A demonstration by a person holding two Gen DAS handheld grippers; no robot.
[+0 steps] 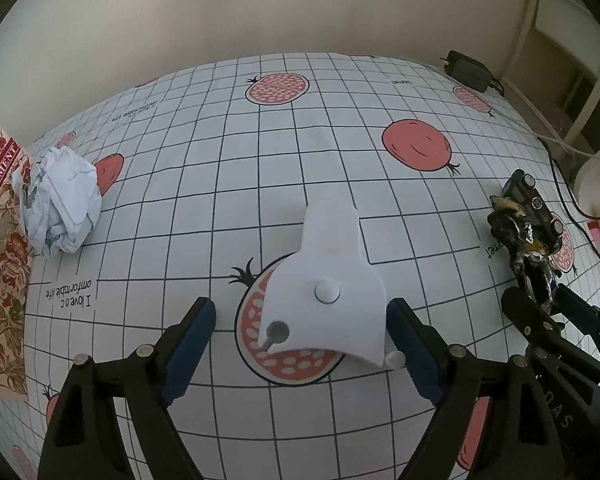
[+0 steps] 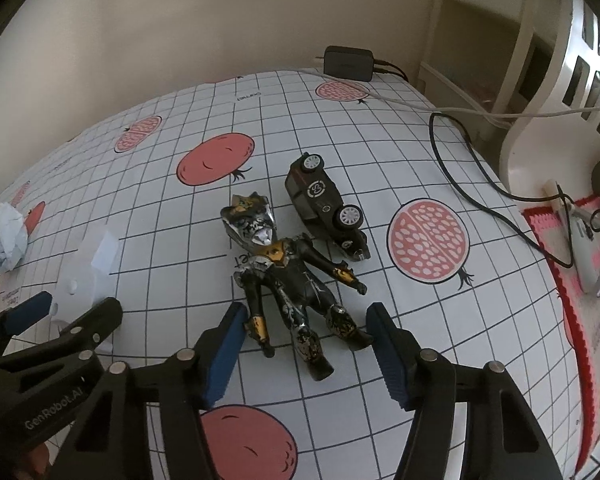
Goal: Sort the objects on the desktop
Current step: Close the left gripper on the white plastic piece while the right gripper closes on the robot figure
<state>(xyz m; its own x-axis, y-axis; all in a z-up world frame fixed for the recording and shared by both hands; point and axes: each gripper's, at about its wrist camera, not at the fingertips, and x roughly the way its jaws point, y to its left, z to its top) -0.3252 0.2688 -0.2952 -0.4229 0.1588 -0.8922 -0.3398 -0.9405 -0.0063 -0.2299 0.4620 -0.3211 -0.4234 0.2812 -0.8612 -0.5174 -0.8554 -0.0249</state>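
Between right gripper (image 2: pixel 306 344) fingers, set apart: toy figure (image 2: pixel 290 284) legs on bench (image 2: pixel 420 320). Left gripper (image 1: pixel 300 344), likewise apart, straddles white plastic piece (image 1: pixel 332 280). Beyond: toy car (image 2: pixel 324 204). Close squarely on thighs, avoiding arms.

Counted on tabletop: one white plastic part (image 1: pixel 326 286), one crumpled paper ball (image 1: pixel 60 204), one action figure (image 2: pixel 290 280), one toy car (image 2: pixel 326 206), one charger (image 2: pixel 348 63).
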